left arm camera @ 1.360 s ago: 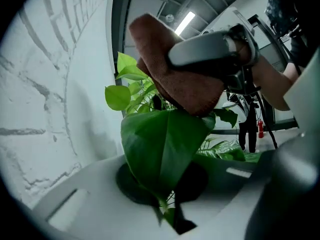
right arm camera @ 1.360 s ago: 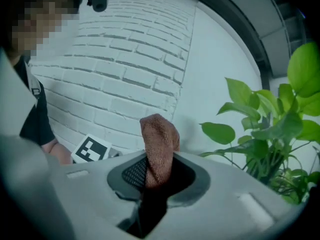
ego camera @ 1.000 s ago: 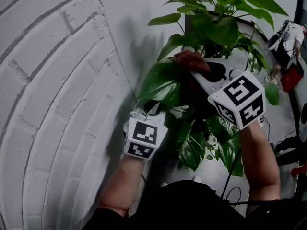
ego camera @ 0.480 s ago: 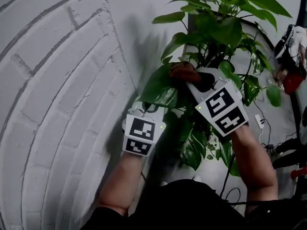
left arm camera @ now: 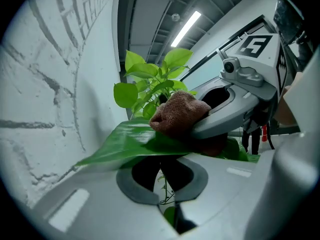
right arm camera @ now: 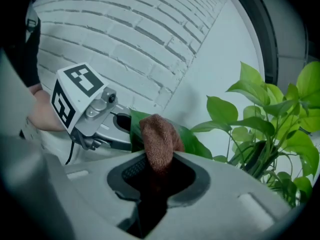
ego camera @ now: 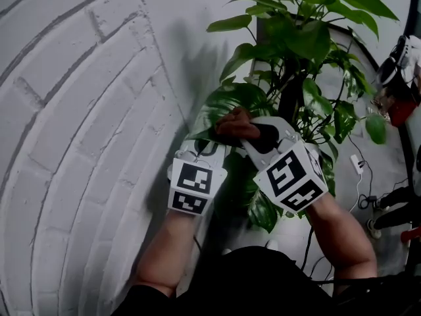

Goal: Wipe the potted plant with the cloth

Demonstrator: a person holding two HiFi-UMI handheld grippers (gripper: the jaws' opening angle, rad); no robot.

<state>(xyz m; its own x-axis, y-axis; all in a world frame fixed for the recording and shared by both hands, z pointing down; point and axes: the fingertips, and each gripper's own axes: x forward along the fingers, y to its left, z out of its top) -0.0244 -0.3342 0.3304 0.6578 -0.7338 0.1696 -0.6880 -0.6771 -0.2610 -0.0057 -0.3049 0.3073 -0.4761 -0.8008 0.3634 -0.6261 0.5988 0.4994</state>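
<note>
Left gripper [ego camera: 200, 147] [left arm camera: 161, 159]: your jaws are drawn in to a narrow slit, pinching the near edge of the big leaf [ego camera: 230, 101] [left arm camera: 130, 144].
Right gripper [ego camera: 239, 134] [right arm camera: 157, 170]: clamped on the brown cloth [ego camera: 231, 120] [right arm camera: 157, 139] [left arm camera: 177, 116], which sticks out past the tips.
Cloth: pressed on the leaf's top face, just beside your left tips.
Potted plant [ego camera: 296, 45]: rises far and right of both grippers.
Left margin: brick wall [ego camera: 79, 110] just beside your left gripper.
Right margin: stems and leaves crowd in; open floor [ego camera: 388, 170] farther right.

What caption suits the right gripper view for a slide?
Right gripper holds a brown terry cloth on a broad green leaf held by the left gripper, beside a white brick wall.
</note>
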